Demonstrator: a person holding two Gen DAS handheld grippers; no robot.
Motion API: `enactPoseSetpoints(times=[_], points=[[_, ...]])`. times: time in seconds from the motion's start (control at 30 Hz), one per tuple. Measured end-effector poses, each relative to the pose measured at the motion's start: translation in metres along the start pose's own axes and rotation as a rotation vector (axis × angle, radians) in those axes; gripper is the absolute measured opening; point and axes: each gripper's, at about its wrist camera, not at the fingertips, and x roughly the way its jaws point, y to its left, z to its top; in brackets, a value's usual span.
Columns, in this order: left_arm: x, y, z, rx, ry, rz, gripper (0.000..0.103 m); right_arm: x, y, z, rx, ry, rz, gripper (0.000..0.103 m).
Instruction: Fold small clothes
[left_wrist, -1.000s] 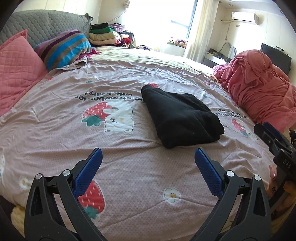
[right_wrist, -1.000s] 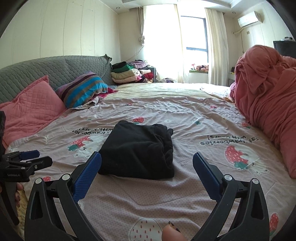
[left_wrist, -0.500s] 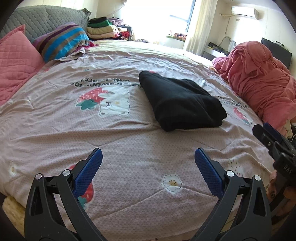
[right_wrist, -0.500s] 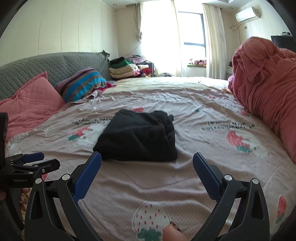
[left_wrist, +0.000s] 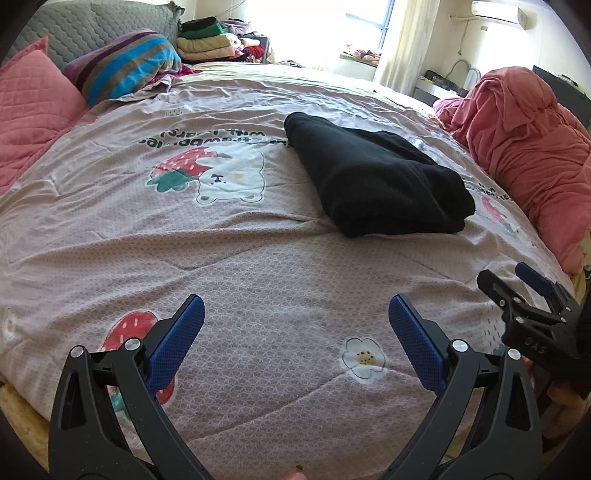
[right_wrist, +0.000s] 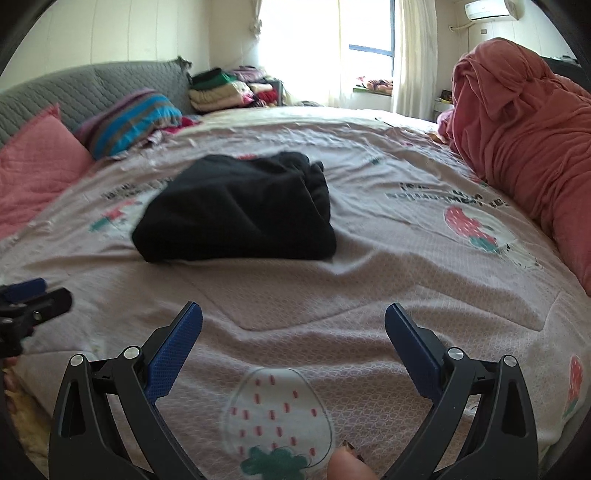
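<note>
A folded black garment (left_wrist: 376, 184) (right_wrist: 240, 214) lies in the middle of the pink strawberry-print bedspread (left_wrist: 240, 280) (right_wrist: 388, 280). My left gripper (left_wrist: 293, 319) hovers open over the bedspread's near edge, short of the garment, with nothing between its blue pads. My right gripper (right_wrist: 293, 321) is likewise open and empty, low over the cover, with the garment ahead and slightly left. Each gripper shows at the edge of the other's view: the right one (left_wrist: 524, 295) and the left one (right_wrist: 26, 299).
A heaped coral-red blanket (left_wrist: 524, 147) (right_wrist: 524, 140) fills the right side of the bed. A pink pillow (left_wrist: 29, 107) and a striped pillow (left_wrist: 125, 62) lie at the left by the grey headboard (right_wrist: 92, 85). Stacked folded clothes (right_wrist: 229, 88) sit at the far end near the window.
Both grippers have dropped lower and drawn nearer to the garment, which now looks larger in both views. Both stay open. The garment has not moved.
</note>
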Motion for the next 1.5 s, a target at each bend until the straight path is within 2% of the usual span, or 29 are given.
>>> enactPoseSetpoints(times=[1.5], points=[[0.0,0.002,-0.002,-0.015,0.01,0.08,0.094,-0.009,-0.001,0.001,0.002,-0.007,0.009,0.098]])
